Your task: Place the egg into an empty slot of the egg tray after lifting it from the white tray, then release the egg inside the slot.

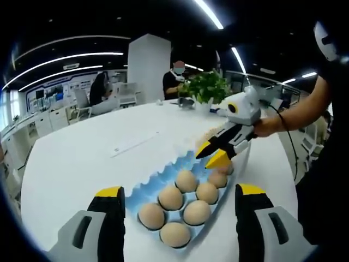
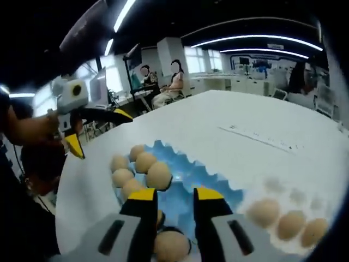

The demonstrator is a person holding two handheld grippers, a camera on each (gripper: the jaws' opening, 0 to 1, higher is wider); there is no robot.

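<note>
Take the blue egg tray (image 1: 180, 204) as your landmark on the white counter (image 1: 82, 158). In the left gripper view, your right hand-held gripper (image 1: 214, 154) hovers over the tray's far end, jaws a little apart with nothing visible between them. Your left hand-held gripper (image 1: 177, 199) sits at the tray's near end, jaws wide and empty, straddling the tray's width.

In the right gripper view, the right hand-held gripper (image 2: 175, 196) points down over bare blue slots; the gap between its jaws is narrow and empty. The loose eggs (image 2: 288, 225) lie beyond the tray's edge on that gripper's right, on the white tray (image 2: 313, 248), which is blurred and hard to outline. The left hand-held gripper (image 2: 95, 131) hangs off the tray's opposite side, well apart from those eggs.

So the next egg lies sideways from your right gripper, not ahead of it, and that hand looks the nearer one. The tray's long axis runs roughly from one gripper to the other. I'd judge no egg is lifted yet.
</note>
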